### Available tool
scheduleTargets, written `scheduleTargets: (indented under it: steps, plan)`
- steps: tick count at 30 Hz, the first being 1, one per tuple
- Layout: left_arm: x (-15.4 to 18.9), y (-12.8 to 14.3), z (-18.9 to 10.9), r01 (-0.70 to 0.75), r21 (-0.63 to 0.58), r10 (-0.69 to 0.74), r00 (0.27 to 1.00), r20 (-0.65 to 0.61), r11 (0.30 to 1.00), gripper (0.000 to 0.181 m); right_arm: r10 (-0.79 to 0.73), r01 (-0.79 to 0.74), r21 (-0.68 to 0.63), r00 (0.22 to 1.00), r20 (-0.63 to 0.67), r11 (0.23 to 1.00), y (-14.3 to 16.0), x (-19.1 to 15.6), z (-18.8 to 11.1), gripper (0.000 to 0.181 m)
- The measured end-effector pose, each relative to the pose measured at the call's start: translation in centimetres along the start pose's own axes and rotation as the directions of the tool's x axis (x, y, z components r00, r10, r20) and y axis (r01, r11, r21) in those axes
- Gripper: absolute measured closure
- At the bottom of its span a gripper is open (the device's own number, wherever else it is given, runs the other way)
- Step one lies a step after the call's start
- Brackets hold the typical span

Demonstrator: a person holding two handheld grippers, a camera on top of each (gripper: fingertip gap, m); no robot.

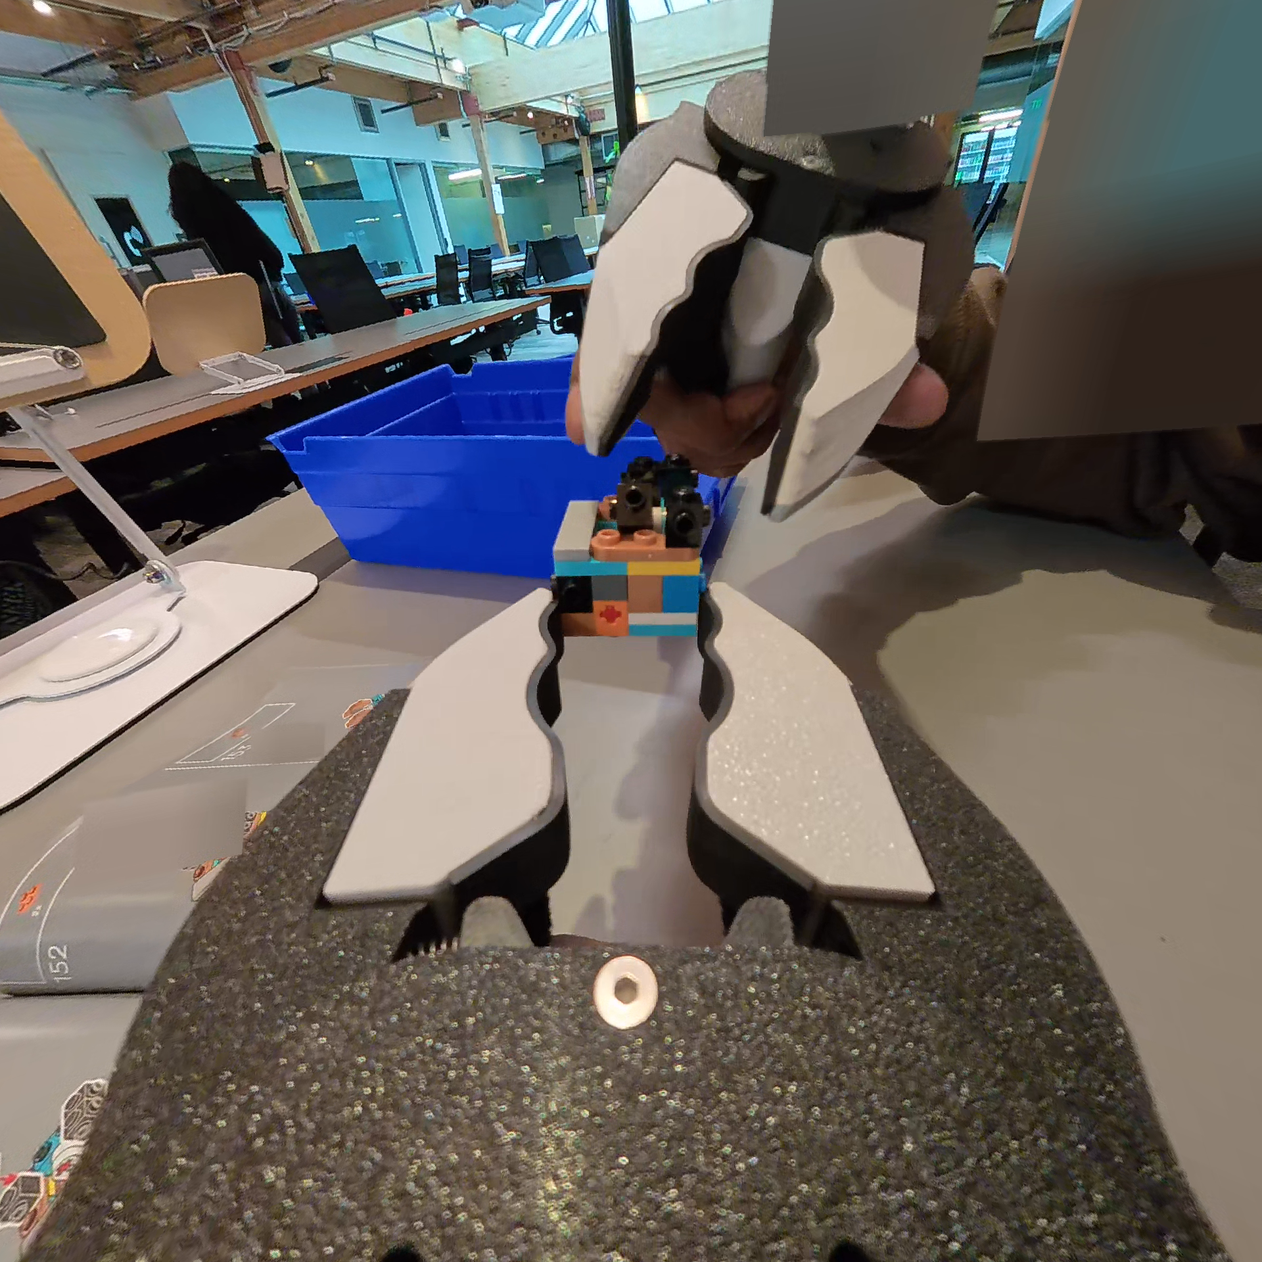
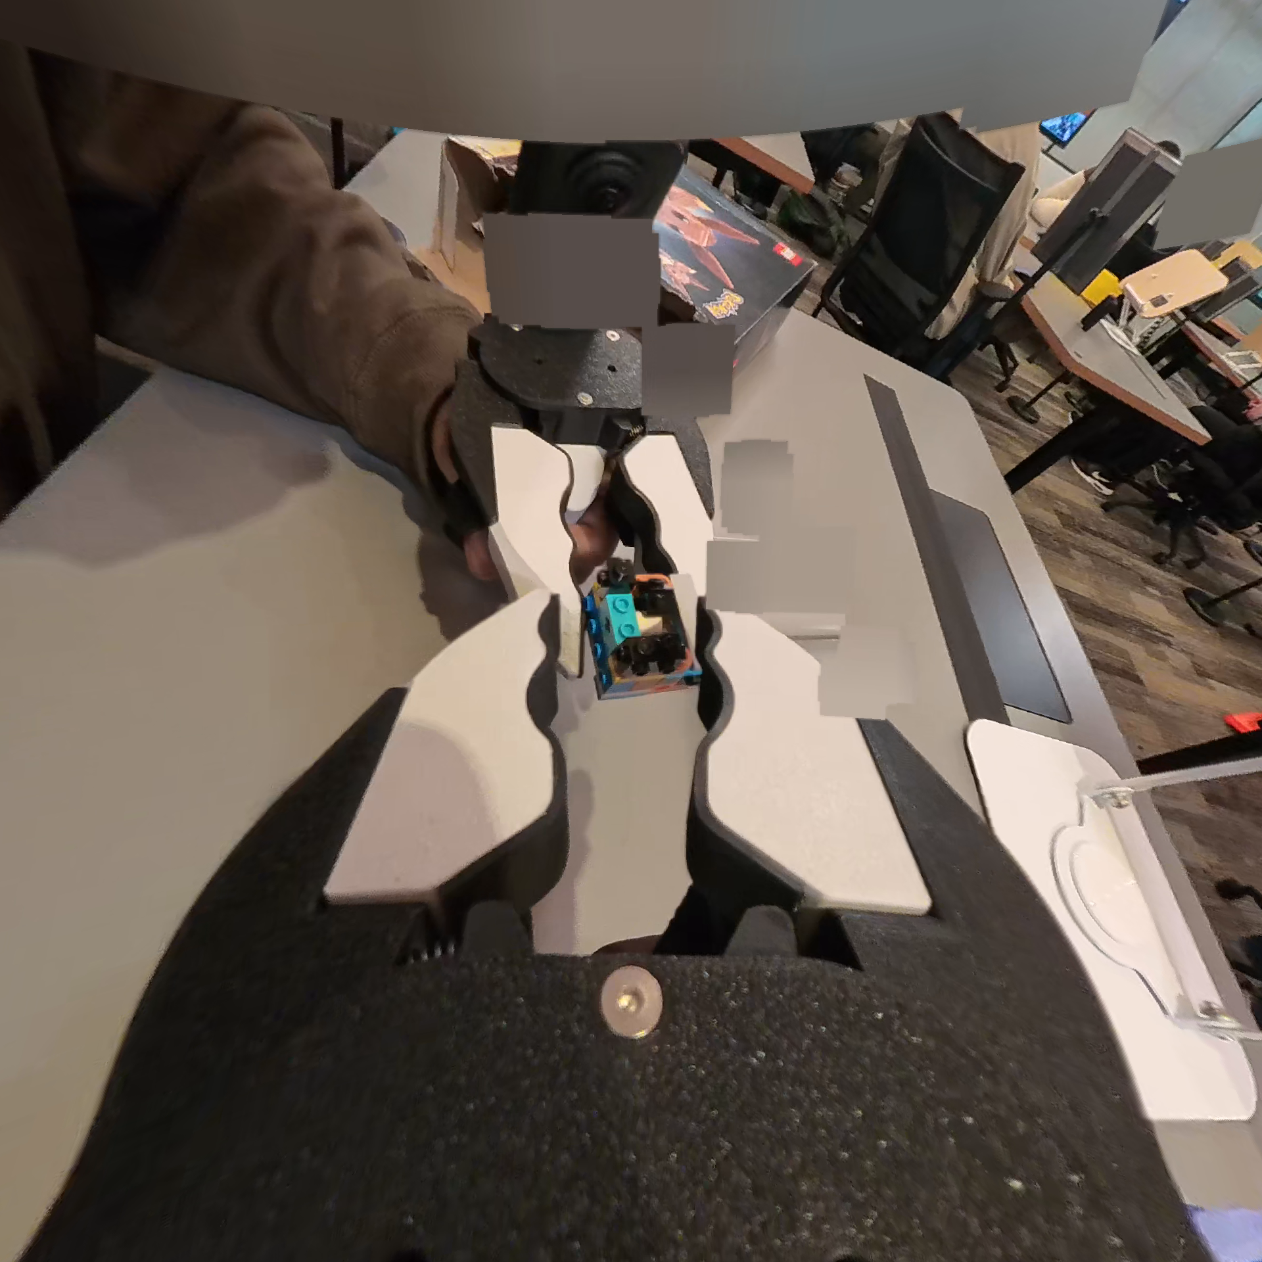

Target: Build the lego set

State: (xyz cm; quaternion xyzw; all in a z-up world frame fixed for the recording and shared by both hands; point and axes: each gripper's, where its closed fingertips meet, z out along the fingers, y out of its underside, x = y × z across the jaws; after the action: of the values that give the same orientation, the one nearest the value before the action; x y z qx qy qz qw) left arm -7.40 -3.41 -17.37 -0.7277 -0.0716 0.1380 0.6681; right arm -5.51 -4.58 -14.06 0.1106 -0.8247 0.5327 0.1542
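A small multicoloured lego build (image 1: 628,594), with black studded pieces and a tan plate on top, is held above the grey table (image 1: 1024,785). My left gripper (image 1: 628,608) is shut on its sides at the fingertips. My right gripper (image 1: 683,478) hangs open just above the build, pointing down at it, with nothing seen in it. In the right wrist view the build (image 2: 642,642) shows a teal brick on top and lies between my right gripper's (image 2: 629,608) spread tips. The left gripper's fingers (image 2: 529,526) reach it from the far side.
A blue bin (image 1: 437,492) stands just behind the build. A white stand base (image 1: 136,649) and an open instruction booklet (image 1: 102,888) lie to the left. A lego box (image 2: 724,266) sits at the table's far end. A brown sleeve (image 2: 273,273) lies along the table. Left and right tips are no more than a few centimetres apart.
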Motion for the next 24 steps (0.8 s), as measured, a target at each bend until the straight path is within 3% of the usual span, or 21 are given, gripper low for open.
scheduleTargets:
  steps: [9, 24]
  plan:
    - [0.1, 0.5, 0.2, -0.01, -0.032, 0.01, 1.0, 0.003, 0.999, 0.143, -0.07, 0.07, -0.08, 0.998, 0.003, 0.994, 1.0, -0.8, 0.9, 0.144]
    - [0.2, 0.8, 0.3, -0.007, -0.053, 0.007, 1.0, -0.002, 0.999, 0.143, -0.11, 0.108, -0.081, 0.994, -0.014, 0.991, 0.9, -1.0, 1.3, 0.144]
